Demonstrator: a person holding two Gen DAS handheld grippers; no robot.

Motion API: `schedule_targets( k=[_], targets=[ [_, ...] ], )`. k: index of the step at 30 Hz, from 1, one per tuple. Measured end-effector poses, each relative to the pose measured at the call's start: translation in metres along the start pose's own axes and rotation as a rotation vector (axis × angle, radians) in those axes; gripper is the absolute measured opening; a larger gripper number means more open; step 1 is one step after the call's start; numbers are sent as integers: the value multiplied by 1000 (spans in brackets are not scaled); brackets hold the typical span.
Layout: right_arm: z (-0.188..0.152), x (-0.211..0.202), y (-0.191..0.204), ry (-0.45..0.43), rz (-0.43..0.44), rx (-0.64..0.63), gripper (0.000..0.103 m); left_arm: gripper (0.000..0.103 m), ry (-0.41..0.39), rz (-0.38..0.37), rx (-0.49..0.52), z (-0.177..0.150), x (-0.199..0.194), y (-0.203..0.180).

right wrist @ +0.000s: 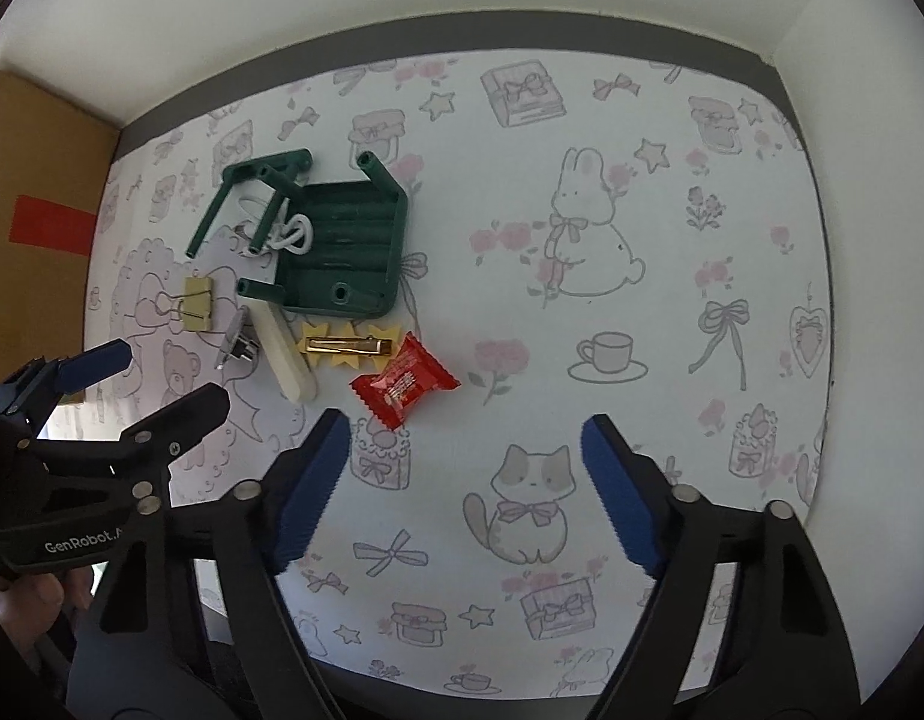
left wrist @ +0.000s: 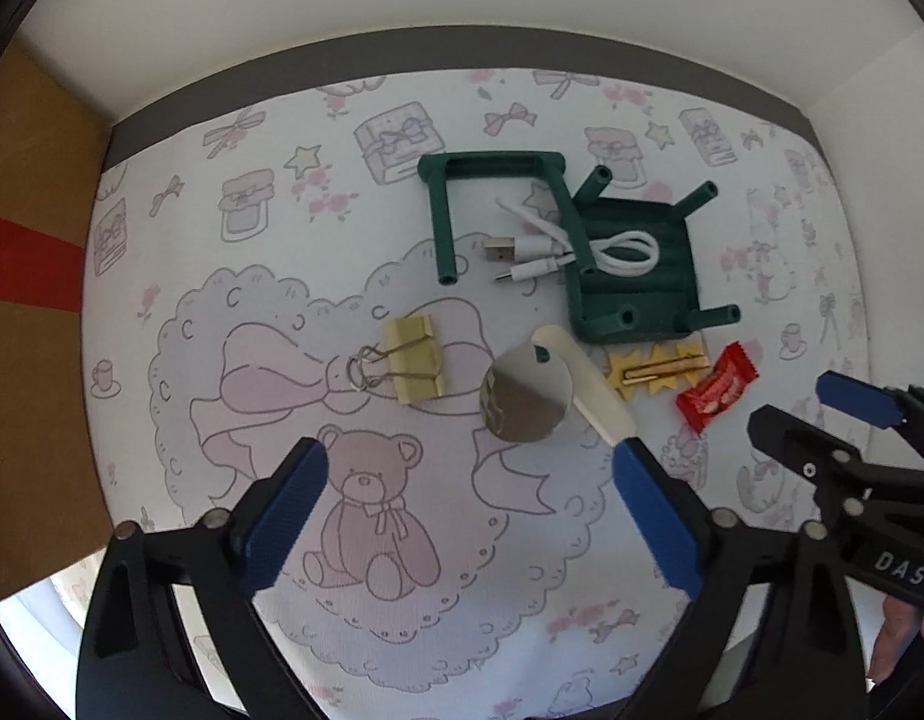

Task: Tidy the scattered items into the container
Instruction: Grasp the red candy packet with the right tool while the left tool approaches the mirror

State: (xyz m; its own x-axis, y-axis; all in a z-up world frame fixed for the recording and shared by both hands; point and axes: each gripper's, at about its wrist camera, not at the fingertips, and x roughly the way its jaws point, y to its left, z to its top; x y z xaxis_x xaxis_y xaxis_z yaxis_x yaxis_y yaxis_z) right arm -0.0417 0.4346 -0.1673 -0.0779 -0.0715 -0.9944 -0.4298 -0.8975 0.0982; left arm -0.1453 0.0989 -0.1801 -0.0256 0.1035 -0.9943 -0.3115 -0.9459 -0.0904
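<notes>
A dark green container (left wrist: pixel 636 294) (right wrist: pixel 348 252) with posts and a handle lies on the patterned cloth, and a white USB cable (left wrist: pixel 624 252) rests partly in it. In front of it lie a gold binder clip (left wrist: pixel 411 360) (right wrist: pixel 198 303), a shiny round disc (left wrist: pixel 525 396), a cream oblong piece (left wrist: pixel 594 390) (right wrist: pixel 285 354), a gold star hair clip (left wrist: pixel 654 369) (right wrist: pixel 348 348) and a red candy packet (left wrist: pixel 717 390) (right wrist: pixel 405 384). My left gripper (left wrist: pixel 468 462) (right wrist: pixel 171 375) hangs open just short of the disc. My right gripper (right wrist: pixel 465 429) (left wrist: pixel 798 405) is open beside the candy, holding nothing.
A brown cardboard box (left wrist: pixel 30 300) (right wrist: pixel 36 180) with red tape stands at the table's left edge. White walls close the back and right. The cloth (right wrist: pixel 642 240) to the right of the items carries only prints. A hand (left wrist: pixel 900 636) holds the right gripper.
</notes>
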Motion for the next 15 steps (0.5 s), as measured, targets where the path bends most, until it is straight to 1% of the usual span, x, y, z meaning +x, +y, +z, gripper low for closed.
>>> schedule_targets(
  k=[2,4,5,6,8,11,15],
  targets=[
    [1,3,0,12,2,-12,70,87,2,11,7,2,3,-1],
    [3,7,0,21,9,-16,68,79,8,16,14,4,6,-2],
    [3,9,1,25,13,-23,66,78,12,16,16,4,8,-2],
    [4,10,1,28,17,-26,64,73,17,12,16,5,10,-2],
    [6,15,2,40,35,-30,60,71,27,0,14,6,13,-3],
    [7,22,4,57,45,-37,58,69,29,-1,23,7,16,-5],
    [9,28,6,66,59,-42,50,59,39,-12,25,8,19,-8]
  ],
)
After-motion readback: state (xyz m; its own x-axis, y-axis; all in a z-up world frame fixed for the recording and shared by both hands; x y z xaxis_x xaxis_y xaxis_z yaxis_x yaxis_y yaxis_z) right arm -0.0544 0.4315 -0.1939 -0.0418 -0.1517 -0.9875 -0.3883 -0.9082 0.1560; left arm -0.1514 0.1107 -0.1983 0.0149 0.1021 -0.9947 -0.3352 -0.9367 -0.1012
